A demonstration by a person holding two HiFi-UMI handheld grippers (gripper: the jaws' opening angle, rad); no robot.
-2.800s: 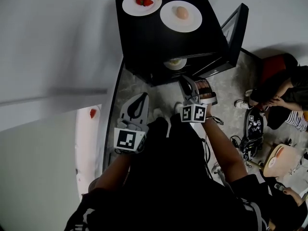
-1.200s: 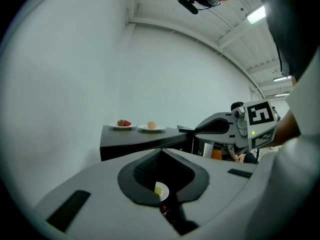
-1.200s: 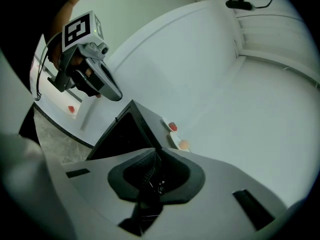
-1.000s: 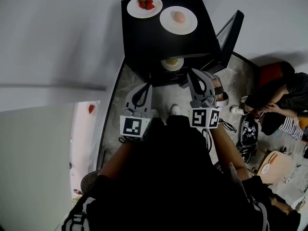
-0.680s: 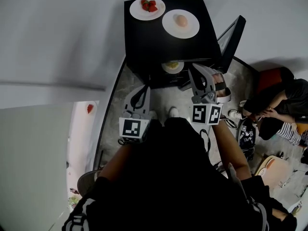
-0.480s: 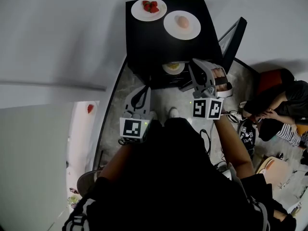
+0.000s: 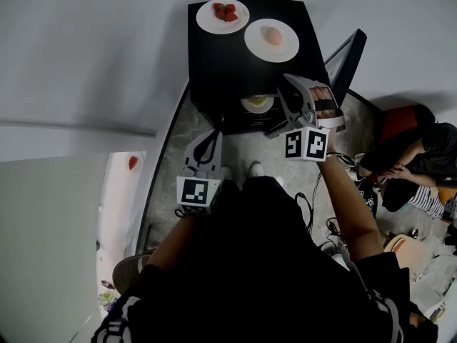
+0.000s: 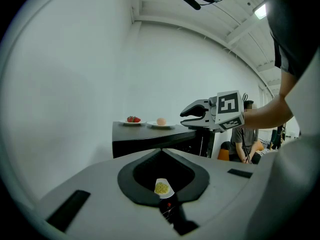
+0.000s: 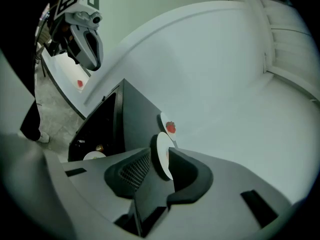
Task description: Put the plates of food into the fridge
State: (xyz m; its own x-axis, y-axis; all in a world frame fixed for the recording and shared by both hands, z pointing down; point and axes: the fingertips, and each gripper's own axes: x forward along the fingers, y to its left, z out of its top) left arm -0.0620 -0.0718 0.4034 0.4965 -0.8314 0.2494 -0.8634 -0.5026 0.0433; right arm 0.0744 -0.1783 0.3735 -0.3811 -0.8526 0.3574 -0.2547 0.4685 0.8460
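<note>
A black mini fridge stands with its door swung open at the right. On its top lie a plate of strawberries and a plate with a pale round food. A plate of yellow food sits on a shelf inside. My right gripper is raised beside the fridge's front top edge. Its jaws are opening with nothing between them, and the round-food plate shows edge-on beyond them. My left gripper hangs lower, in front of the fridge, shut and empty.
A person sits on the floor at the right, near cables and bags. A white counter with a small red thing runs along the left wall. The floor in front of the fridge is grey stone.
My right gripper has risen from in front of the fridge's opening to the level of its top edge, and its jaws have spread. The left gripper has barely moved.
</note>
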